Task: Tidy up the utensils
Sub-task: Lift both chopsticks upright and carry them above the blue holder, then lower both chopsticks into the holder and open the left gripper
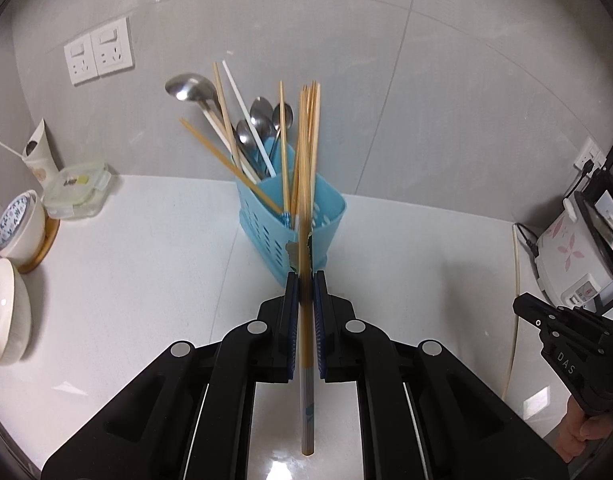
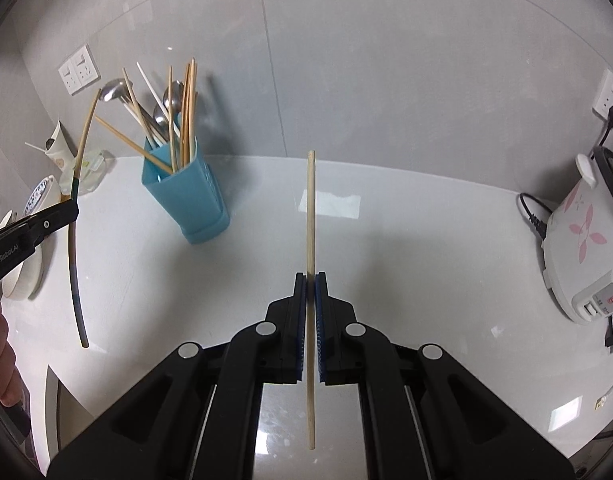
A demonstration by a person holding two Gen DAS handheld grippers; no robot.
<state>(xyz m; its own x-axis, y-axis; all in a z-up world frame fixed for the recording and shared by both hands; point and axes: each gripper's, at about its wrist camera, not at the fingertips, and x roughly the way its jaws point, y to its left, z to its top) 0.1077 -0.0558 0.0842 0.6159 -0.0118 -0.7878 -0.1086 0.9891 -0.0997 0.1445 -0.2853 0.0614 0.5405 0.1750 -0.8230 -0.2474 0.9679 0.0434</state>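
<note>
A blue slotted utensil holder (image 1: 294, 220) (image 2: 186, 196) stands on the white counter by the wall, holding spoons, a ladle and several chopsticks. My left gripper (image 1: 306, 280) is shut on a bamboo chopstick with a grey end (image 1: 306, 360), lifted in front of the holder; in the right wrist view that left gripper (image 2: 72, 210) and its chopstick (image 2: 75, 280) appear at far left. My right gripper (image 2: 311, 280) is shut on a plain pale chopstick (image 2: 311, 220), held above the counter to the right of the holder. The right gripper (image 1: 524, 308) shows at the left view's right edge.
Bowls (image 1: 6, 316), a lidded food box (image 1: 76, 192) and a paper cup (image 1: 38, 156) sit at the counter's left. A white rice cooker (image 2: 582, 256) with a black cord stands at the right. Wall sockets (image 1: 98, 52) are on the tiled wall behind.
</note>
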